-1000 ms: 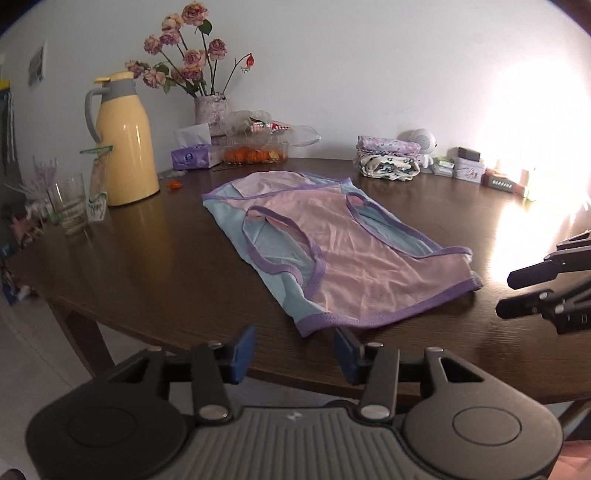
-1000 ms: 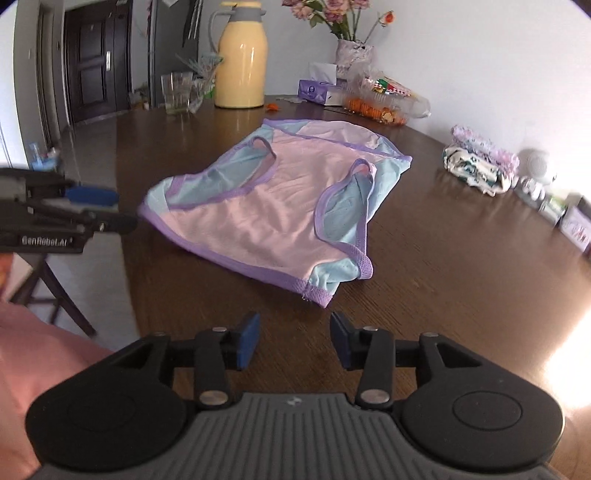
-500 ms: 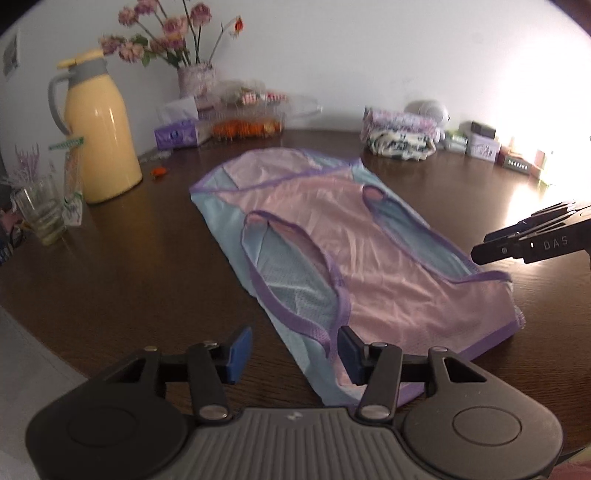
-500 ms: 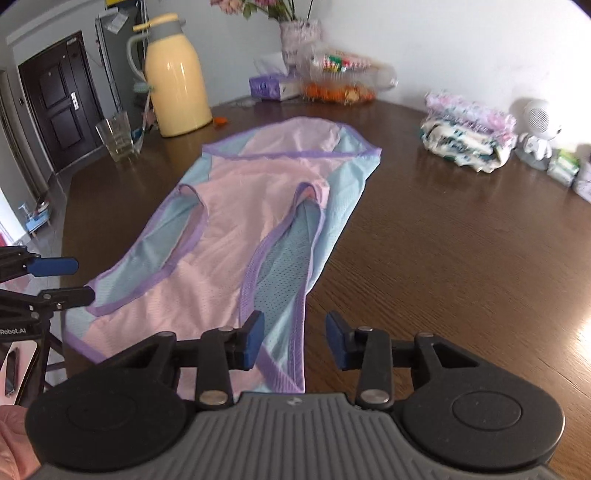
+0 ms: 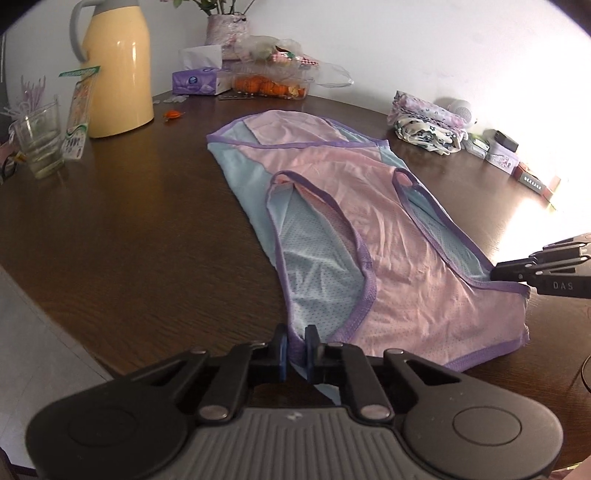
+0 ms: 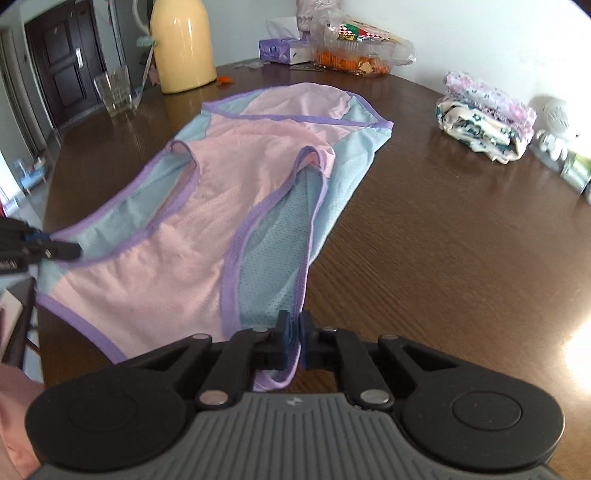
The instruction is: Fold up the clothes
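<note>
A pink and light-blue sleeveless top with purple trim lies flat on the dark wooden table, its shoulder straps toward me. My left gripper is shut on the near left strap end. My right gripper is shut on the near right strap end. The right gripper also shows at the right edge of the left wrist view, pinching the strap. The left gripper shows at the left edge of the right wrist view. The top also fills the middle of the right wrist view.
A yellow thermos jug, a glass, a tissue box, a flower vase and a fruit tray stand at the back left. Folded clothes and small boxes sit at the back right.
Both grippers moved forward to the near strap ends of the top and closed on them. They were open and apart from the cloth before.
</note>
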`<action>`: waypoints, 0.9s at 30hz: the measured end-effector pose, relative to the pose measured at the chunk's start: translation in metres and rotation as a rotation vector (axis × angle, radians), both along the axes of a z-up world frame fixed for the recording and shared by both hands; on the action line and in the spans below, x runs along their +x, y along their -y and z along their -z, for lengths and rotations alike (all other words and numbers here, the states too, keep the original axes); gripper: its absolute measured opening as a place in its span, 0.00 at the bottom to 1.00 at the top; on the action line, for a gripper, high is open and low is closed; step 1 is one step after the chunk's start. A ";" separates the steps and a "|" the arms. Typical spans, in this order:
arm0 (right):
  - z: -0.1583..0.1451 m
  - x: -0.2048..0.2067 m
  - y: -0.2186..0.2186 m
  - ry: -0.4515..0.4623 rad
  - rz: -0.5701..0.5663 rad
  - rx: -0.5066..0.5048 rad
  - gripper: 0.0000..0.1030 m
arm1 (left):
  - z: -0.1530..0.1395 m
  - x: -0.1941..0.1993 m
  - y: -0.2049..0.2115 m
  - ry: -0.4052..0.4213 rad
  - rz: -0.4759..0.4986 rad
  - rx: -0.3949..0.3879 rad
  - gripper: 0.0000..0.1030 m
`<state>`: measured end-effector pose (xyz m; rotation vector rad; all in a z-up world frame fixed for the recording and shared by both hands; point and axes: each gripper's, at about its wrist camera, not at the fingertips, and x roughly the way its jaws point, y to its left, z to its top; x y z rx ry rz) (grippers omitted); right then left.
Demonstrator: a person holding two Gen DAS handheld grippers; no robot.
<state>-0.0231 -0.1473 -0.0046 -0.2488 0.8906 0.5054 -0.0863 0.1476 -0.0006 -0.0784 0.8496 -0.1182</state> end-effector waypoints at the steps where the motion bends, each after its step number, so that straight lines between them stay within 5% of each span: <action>1: 0.000 -0.001 -0.001 0.007 -0.003 -0.018 0.04 | 0.000 -0.001 -0.001 -0.001 -0.003 -0.009 0.08; 4: 0.000 -0.005 -0.003 0.029 -0.009 -0.070 0.05 | -0.001 -0.003 -0.005 -0.007 -0.014 -0.048 0.11; 8: -0.014 -0.007 0.005 0.038 0.005 0.015 0.10 | -0.010 -0.003 -0.015 0.002 -0.019 -0.131 0.24; 13: -0.032 -0.015 0.003 0.004 -0.071 0.123 0.17 | -0.022 0.002 -0.007 0.053 0.057 -0.079 0.25; 17: -0.027 -0.008 -0.015 -0.035 -0.150 0.061 0.27 | -0.032 0.010 0.019 0.085 0.233 0.028 0.25; 27: -0.013 0.006 -0.023 -0.160 -0.242 0.013 0.23 | -0.007 0.041 0.042 -0.080 0.406 0.095 0.24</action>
